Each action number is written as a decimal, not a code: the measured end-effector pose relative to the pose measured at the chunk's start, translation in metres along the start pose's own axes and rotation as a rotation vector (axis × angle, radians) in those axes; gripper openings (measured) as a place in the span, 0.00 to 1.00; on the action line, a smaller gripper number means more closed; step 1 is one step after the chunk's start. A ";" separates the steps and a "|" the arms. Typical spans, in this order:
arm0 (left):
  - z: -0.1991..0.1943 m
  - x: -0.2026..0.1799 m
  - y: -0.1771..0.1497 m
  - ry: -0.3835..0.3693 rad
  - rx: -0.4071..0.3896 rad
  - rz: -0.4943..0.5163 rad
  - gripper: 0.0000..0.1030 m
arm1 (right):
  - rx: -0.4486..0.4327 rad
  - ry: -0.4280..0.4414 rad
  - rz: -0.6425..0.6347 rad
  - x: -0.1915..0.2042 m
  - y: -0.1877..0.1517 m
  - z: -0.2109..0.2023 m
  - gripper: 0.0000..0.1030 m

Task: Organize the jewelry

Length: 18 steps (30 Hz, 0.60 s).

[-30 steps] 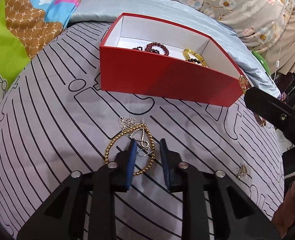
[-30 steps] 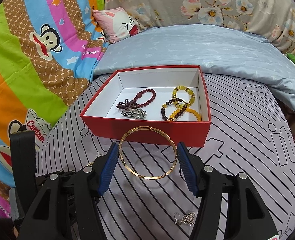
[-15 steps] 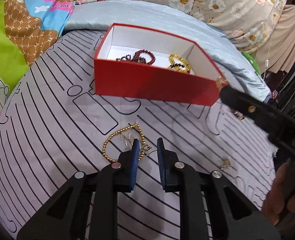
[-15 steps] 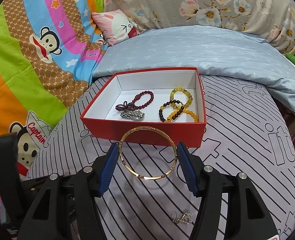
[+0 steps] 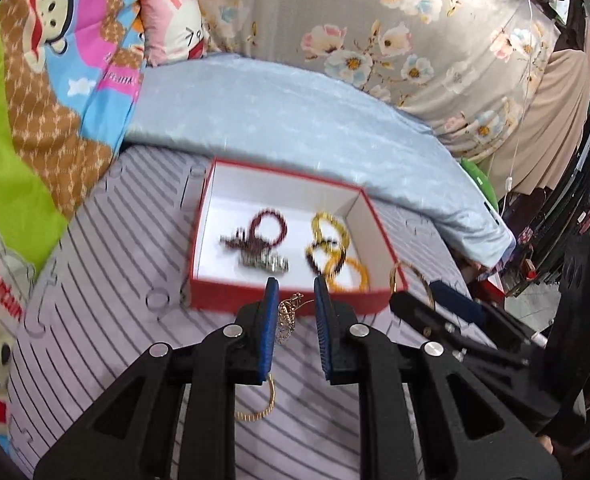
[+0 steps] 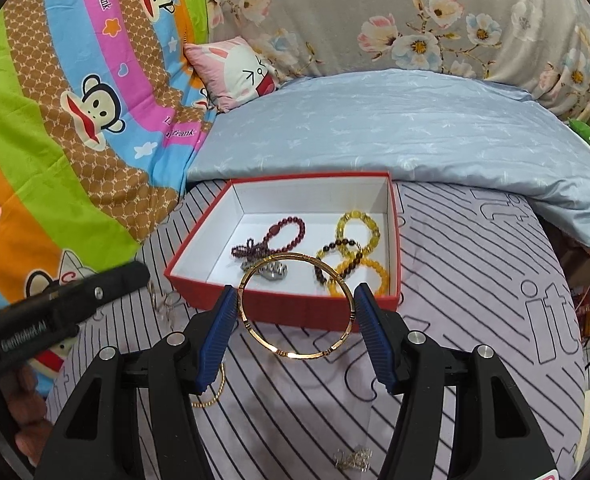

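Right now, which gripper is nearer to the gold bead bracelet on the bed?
Left. The left gripper hangs just above the gold bead bracelet; the right gripper, holding the gold bangle, is farther right.

The box point(image 6: 291, 312) lies on the striped sheet point(image 6: 475, 300) just ahead of the right gripper point(image 6: 295, 312), with beaded bracelets point(image 6: 351, 256) inside. The bangle point(image 6: 295, 306) spans between that gripper's pads. A chain point(image 6: 209, 398) lies below its left finger, a small trinket point(image 6: 351, 460) beneath it. The pale quilt point(image 6: 395, 128) lies beyond the box.
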<state>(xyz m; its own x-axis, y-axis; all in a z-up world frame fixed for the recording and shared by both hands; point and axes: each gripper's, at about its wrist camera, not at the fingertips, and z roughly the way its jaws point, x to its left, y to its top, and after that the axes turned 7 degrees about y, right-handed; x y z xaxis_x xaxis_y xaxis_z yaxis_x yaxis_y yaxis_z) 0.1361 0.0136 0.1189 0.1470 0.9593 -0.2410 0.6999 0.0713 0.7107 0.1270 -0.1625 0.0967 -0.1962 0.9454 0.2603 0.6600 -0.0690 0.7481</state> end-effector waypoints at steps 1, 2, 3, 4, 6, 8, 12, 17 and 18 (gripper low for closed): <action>0.001 -0.001 0.007 0.000 -0.011 0.003 0.17 | -0.005 0.002 0.000 -0.001 0.006 0.002 0.56; 0.004 -0.003 0.015 0.001 -0.021 0.007 0.17 | -0.008 0.004 -0.001 -0.002 0.010 0.004 0.56; 0.006 -0.003 0.021 0.002 -0.027 0.011 0.17 | -0.010 0.006 -0.002 -0.002 0.014 0.006 0.56; 0.010 -0.005 0.029 0.006 -0.036 0.014 0.17 | -0.012 0.007 -0.001 -0.003 0.021 0.011 0.56; 0.020 -0.007 0.041 0.016 -0.045 0.023 0.17 | -0.010 0.007 -0.001 -0.005 0.029 0.019 0.56; 0.034 -0.008 0.052 0.023 -0.040 0.028 0.17 | -0.002 0.005 0.001 -0.008 0.038 0.031 0.56; 0.060 -0.009 0.061 0.047 -0.025 0.038 0.17 | 0.024 -0.007 0.005 -0.015 0.045 0.055 0.56; 0.093 -0.006 0.063 0.077 0.014 0.044 0.17 | 0.061 -0.023 0.011 -0.024 0.046 0.079 0.56; 0.098 -0.006 0.063 0.079 0.024 0.047 0.17 | 0.067 -0.026 0.011 -0.024 0.046 0.083 0.56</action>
<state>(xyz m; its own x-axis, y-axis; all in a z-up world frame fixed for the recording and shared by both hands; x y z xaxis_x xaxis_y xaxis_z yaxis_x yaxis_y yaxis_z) 0.2476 -0.0141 0.1005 0.1251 0.9802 -0.1537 0.7101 0.0198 0.7038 0.2222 -0.1625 0.0741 -0.1703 0.9527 0.2517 0.7095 -0.0587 0.7023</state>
